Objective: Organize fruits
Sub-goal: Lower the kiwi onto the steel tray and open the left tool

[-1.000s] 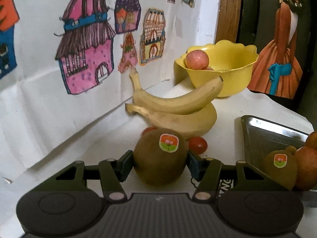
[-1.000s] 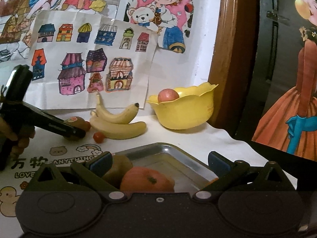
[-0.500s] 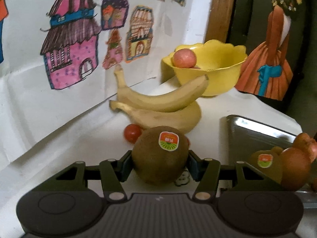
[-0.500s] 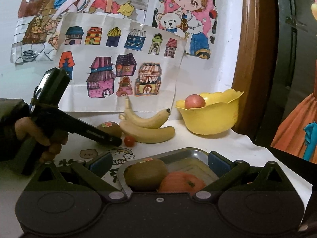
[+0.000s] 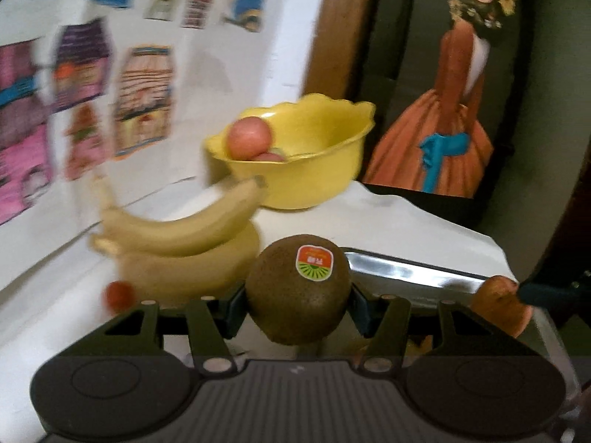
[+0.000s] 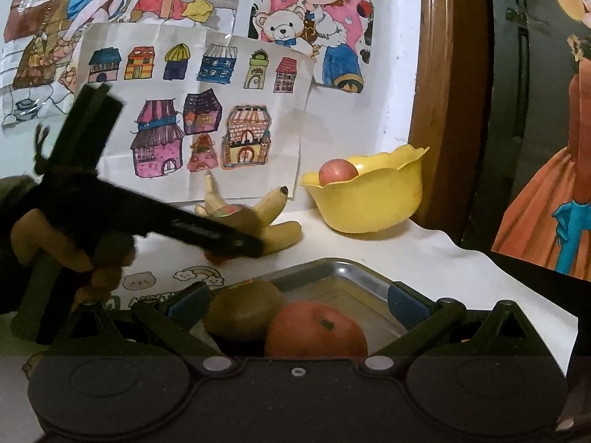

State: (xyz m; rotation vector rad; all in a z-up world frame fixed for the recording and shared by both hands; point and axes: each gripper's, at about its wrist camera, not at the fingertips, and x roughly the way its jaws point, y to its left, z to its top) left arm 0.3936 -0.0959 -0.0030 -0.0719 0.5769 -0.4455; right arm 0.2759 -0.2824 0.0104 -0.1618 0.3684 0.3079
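Two grippers were in play, one per hand. Nearest in the left wrist view, the left gripper (image 5: 298, 295) had its jaws clamped on a sticker-labelled kiwi (image 5: 298, 289), pinched at its widest part on both sides, probably so the round fruit would not roll out in carry. The kiwi was lifted clear of the table, in front of the near edge of the metal tray (image 5: 410, 270); judging by that, it was headed into the tray. The right gripper (image 6: 297, 301) hung over the tray (image 6: 347, 269) with jaws spread wide and nothing between them, likely waiting its turn. Below it in the tray lay a second kiwi (image 6: 245, 308) touching an orange (image 6: 316, 330), so the tray looked like the sorting spot. A hand (image 6: 66, 254) gripped the left tool's handle in the right view. Further back, two bananas (image 5: 177, 243) lay stacked on the white table (image 5: 388, 221), a cherry tomato (image 5: 119, 294) just beside them. Farthest, a yellow bowl (image 5: 314, 181) by the wall held an apple (image 5: 249, 138); another reddish fruit sat under it, too blurred to name. Motion blur suggested the left gripper was mid-swing.
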